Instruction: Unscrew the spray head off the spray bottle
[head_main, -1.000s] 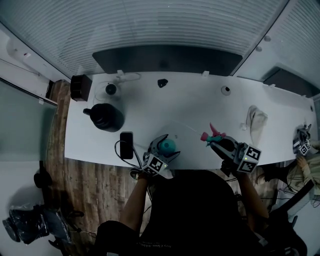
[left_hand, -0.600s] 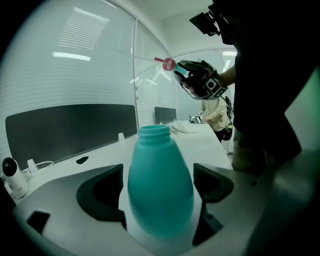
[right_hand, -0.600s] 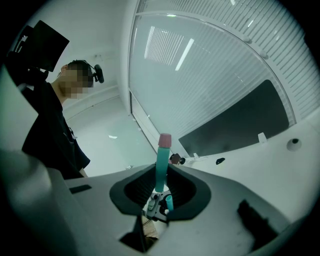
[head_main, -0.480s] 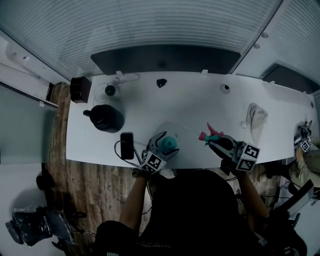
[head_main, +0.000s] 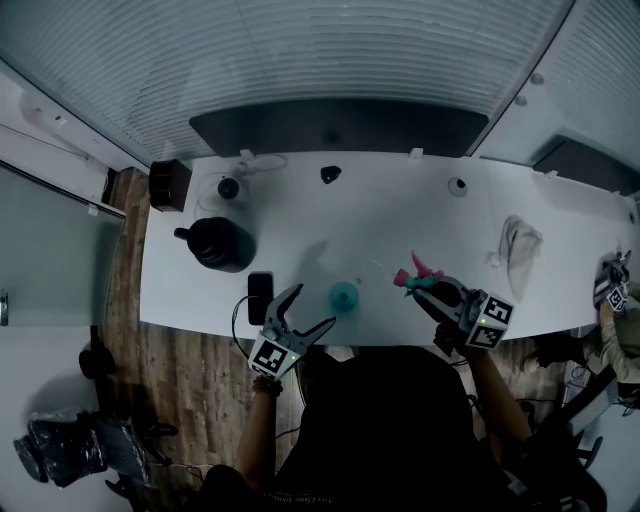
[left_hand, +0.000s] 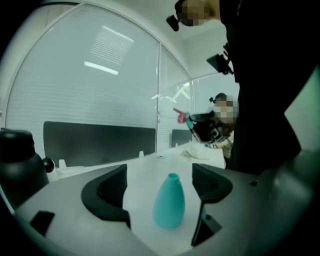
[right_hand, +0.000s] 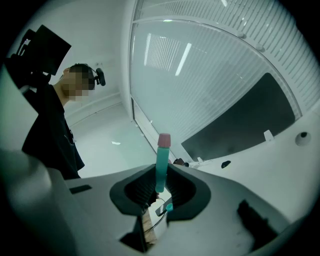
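The left gripper (head_main: 312, 308) is seen with its fingers (left_hand: 112, 187) spread wide, and nothing is pinched there. The spray bottle (left_hand: 169, 204) is stood upright on the table (head_main: 400, 215), just ahead of those fingers and in line with the gap between them, touched by neither. Its neck is shown open and bare in the left gripper view. From the head view only a round teal top is made out, just beyond the fingertips.

Over to the right gripper (head_main: 432, 288): its fingers (right_hand: 137, 187) are pressed together on the spray head (right_hand: 162, 165). In the right gripper view the teal stem is caught upright between the fingers, with the pink tip well above them and a small teal piece below the pinch. From the head view only pink and teal parts are seen poking out past the fingertips. The same pinch is also caught, small and far off, in the left gripper view.

A black jug (head_main: 220, 243) is stood beyond the left fingers and to their left, a black phone (head_main: 260, 290) is laid just beside them, and a cloth (head_main: 520, 243) is laid beyond the right fingers.
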